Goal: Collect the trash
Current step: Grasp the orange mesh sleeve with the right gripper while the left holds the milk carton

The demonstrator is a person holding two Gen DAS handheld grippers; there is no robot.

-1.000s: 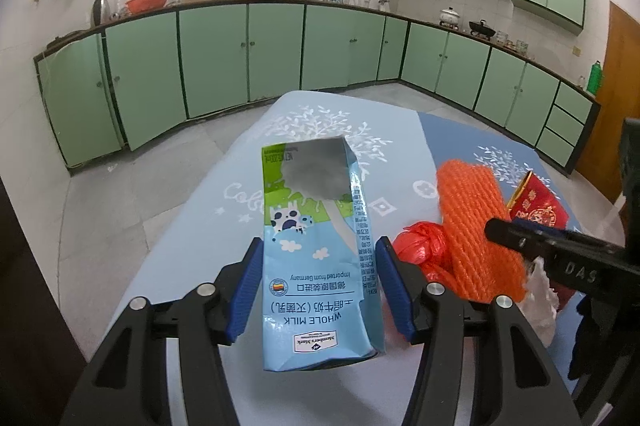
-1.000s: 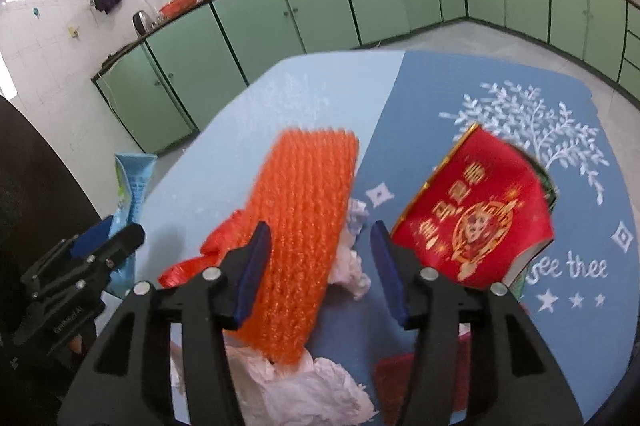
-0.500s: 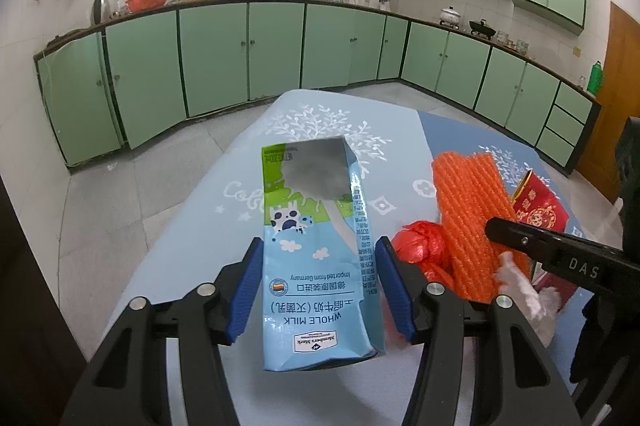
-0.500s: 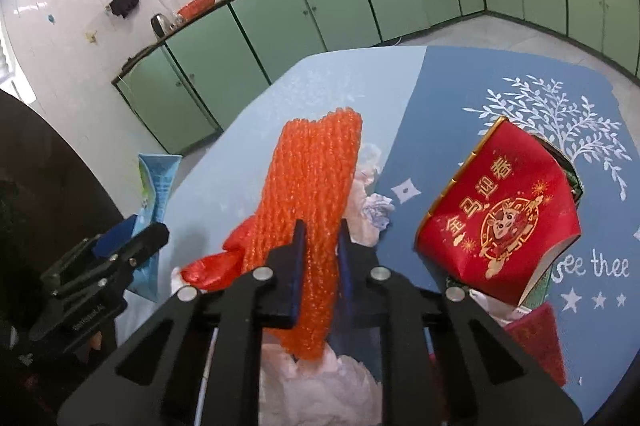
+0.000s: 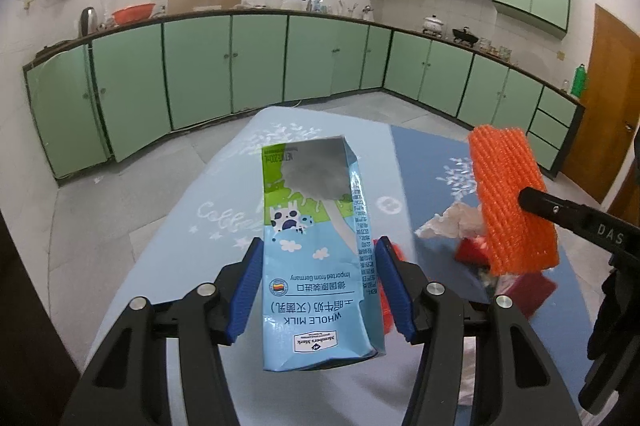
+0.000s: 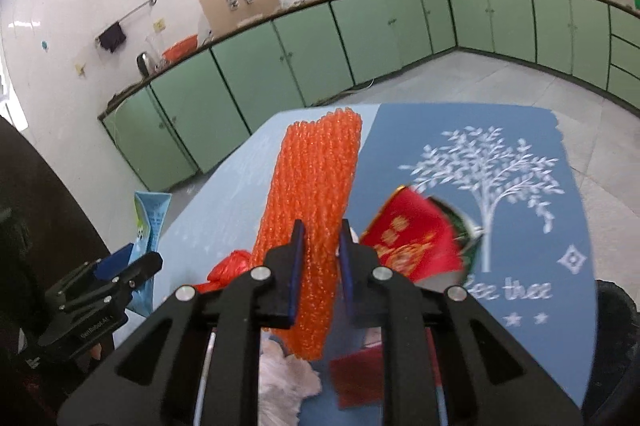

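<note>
My left gripper [image 5: 318,282] is shut on a blue and green whole-milk carton [image 5: 316,246] and holds it above the blue table [image 5: 224,201]. The carton's edge also shows in the right wrist view [image 6: 152,222]. My right gripper [image 6: 322,258] is shut on an orange foam net sleeve [image 6: 316,193] and holds it lifted above the table. The sleeve shows in the left wrist view [image 5: 508,201] with the right gripper's finger across it.
On the table lie a red printed box [image 6: 412,242], a red plastic bag [image 6: 230,266], crumpled white tissue [image 6: 288,378] and a small red card [image 6: 356,374]. Green cabinets [image 5: 240,65] line the far walls. A dark bin edge [image 6: 616,346] is at the right.
My right gripper closed on the orange net sleeve and lifted it off the table. The left gripper with the milk carton has barely moved.
</note>
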